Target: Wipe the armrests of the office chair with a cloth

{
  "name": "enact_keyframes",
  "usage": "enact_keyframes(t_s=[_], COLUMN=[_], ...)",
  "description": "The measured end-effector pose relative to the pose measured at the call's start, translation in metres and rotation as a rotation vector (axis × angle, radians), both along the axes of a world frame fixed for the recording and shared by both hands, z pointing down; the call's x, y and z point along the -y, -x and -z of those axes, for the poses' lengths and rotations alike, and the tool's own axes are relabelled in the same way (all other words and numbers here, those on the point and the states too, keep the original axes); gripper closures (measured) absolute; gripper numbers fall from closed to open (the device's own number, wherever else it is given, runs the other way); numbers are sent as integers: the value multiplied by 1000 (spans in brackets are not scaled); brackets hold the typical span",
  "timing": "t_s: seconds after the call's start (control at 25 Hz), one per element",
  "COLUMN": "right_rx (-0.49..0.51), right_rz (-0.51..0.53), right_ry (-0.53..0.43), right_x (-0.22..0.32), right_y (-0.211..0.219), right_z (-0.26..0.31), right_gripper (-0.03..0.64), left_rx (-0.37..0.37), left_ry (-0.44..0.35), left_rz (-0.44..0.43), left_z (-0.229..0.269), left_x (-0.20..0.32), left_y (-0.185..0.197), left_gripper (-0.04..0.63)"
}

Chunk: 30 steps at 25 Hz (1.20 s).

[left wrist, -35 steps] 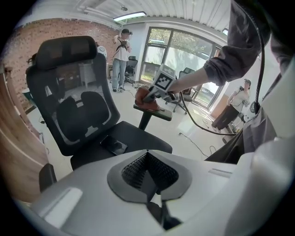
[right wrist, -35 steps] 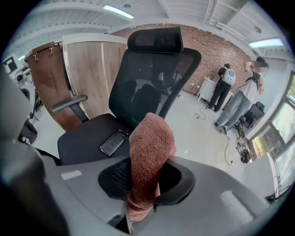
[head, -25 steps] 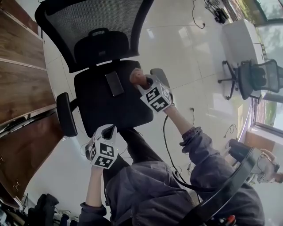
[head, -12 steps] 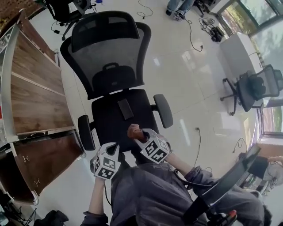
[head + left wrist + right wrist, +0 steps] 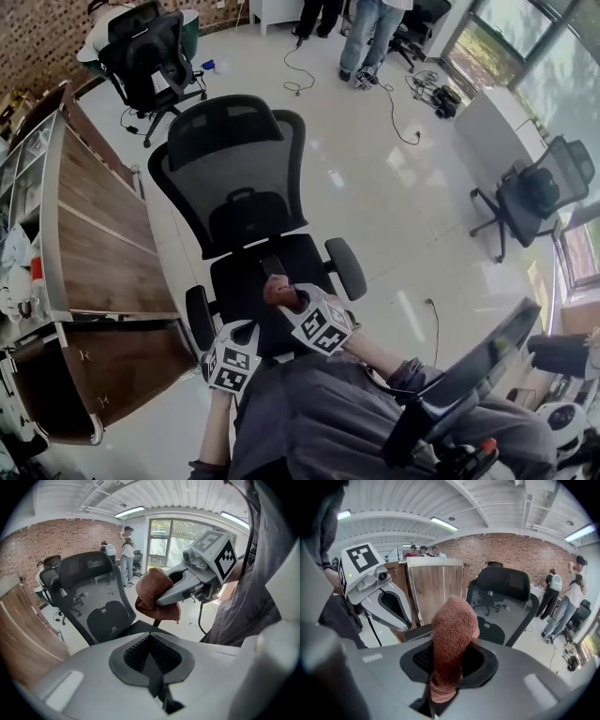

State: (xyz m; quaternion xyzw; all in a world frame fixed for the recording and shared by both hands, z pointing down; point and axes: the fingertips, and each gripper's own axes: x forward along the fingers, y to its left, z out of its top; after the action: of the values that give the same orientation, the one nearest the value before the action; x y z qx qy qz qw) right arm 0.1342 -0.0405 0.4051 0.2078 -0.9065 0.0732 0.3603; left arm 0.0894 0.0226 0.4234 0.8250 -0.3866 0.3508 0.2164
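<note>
The black office chair with a mesh back faces me; its left armrest and right armrest flank the seat. My right gripper hovers over the seat's front edge, shut on a reddish-brown cloth, apart from both armrests. In the right gripper view the cloth sticks up out of the right gripper. My left gripper hangs beside the left armrest, touching nothing. In the left gripper view the left gripper is shut and empty, with the cloth ahead of it.
A wooden desk stands close on the chair's left. A dark flat object lies on the seat. Other office chairs, a white table, floor cables and standing people are farther off.
The right gripper with the cloth has come away from the right armrest to the seat's front edge. The head view has pulled back and now shows the whole chair. The left gripper stays low.
</note>
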Motion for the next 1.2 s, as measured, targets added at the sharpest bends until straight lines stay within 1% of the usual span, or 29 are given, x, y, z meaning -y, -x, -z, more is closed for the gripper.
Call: enact_keyframes(t_s=[0.28,0.48,0.8,1.0,1.2], right_rx=[2,7,17,6,-2], right_rz=[-21,-22,9,38,104], right_ry=[-22,-24,-33,-16,16], right_x=[4,4,3,-3,-13], right_y=[-13,-17,-10,-7,8], right_z=[7,10,11,3,-4], right_gripper=[531,530,530,529,529], left_rx=[2,7,0,3,7], left_ry=[-31,-31,-43,-44,-20], left_rz=[-1,6,51,80,150], left_z=[10,13,13,13,16], left_x=[4,1,-5,-12,-23], left_y=[-10,-16,-14,-10,1], left_gripper=[580,580,580,580,580])
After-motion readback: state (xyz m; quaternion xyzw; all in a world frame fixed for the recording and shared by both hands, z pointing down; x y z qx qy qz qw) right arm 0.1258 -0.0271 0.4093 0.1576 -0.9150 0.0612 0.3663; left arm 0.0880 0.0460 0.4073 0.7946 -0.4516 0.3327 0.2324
